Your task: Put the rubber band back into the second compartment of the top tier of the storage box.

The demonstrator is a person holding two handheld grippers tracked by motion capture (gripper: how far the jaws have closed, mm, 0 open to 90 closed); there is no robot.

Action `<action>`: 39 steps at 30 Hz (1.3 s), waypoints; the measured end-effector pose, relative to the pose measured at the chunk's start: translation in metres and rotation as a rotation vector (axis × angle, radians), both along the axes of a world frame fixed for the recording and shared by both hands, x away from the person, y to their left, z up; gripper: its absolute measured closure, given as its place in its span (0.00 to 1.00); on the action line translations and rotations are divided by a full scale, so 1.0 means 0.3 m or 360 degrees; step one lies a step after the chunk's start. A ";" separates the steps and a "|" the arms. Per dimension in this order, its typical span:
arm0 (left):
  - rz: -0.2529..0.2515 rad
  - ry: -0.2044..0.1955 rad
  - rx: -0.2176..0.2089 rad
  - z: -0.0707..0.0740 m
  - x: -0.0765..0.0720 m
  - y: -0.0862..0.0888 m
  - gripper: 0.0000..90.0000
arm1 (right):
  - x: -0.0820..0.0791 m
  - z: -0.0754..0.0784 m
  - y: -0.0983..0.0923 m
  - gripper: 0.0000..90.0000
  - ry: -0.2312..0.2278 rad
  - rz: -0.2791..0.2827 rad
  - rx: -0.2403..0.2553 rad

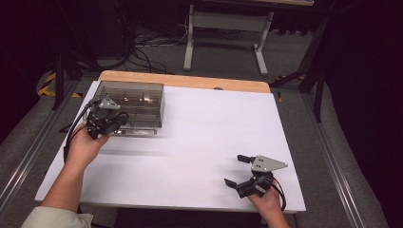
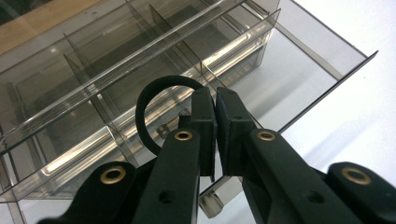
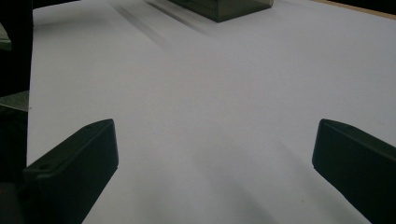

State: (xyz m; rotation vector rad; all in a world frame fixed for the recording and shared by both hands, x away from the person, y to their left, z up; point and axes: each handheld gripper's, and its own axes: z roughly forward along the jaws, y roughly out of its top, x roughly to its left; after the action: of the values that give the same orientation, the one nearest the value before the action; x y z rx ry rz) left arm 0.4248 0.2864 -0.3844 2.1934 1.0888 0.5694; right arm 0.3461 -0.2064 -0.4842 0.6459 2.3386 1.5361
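The black ring (image 2: 148, 106) is partly hidden behind the left tongs (image 2: 215, 100), its lower arc unseen.

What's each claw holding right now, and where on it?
The left claw is shut on a black ring, pinching its rim at one spot, over the clear divided box. The right claw is open and holds nothing.

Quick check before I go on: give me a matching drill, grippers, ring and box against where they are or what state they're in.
Things:
1. left gripper
2. right gripper
3. black ring
4. clear divided box

States or places:
a. jaws wide apart over bare white table
b. stands at the table's far left
c. jaws pinched together on a thin loop
d. held above the box's compartments

Pairs: 1-c, 2-a, 3-d, 4-b
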 end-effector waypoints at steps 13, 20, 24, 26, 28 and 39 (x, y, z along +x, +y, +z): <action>0.0003 0.0044 0.0019 -0.011 0.004 0.000 0.96 | 0.000 0.000 0.001 0.01 0.0002 0.0005 -0.0007; 0.0003 0.0069 0.0030 -0.016 0.007 -0.002 0.96 | 0.000 0.000 0.001 0.01 0.0005 0.0007 -0.0006; -0.0008 0.0070 0.0032 -0.021 0.010 -0.004 0.96 | 0.001 0.000 0.002 0.01 0.0002 0.0010 -0.0009; -0.0006 0.0072 0.0036 -0.021 0.010 -0.004 0.96 | 0.001 0.000 0.002 0.01 0.0002 0.0010 -0.0009; -0.0004 0.0078 0.0037 -0.022 0.011 -0.004 0.96 | 0.001 0.000 0.002 0.01 0.0002 0.0011 -0.0009; -0.0004 0.0073 0.0013 -0.019 0.011 0.002 0.90 | 0.001 0.000 0.002 0.01 0.0002 0.0011 -0.0010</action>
State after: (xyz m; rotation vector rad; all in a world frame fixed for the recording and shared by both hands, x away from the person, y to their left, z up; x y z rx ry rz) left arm 0.4280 0.2871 -0.3901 2.2243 1.1093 0.5255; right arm 0.3464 -0.2059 -0.4842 0.6383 2.3482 1.5310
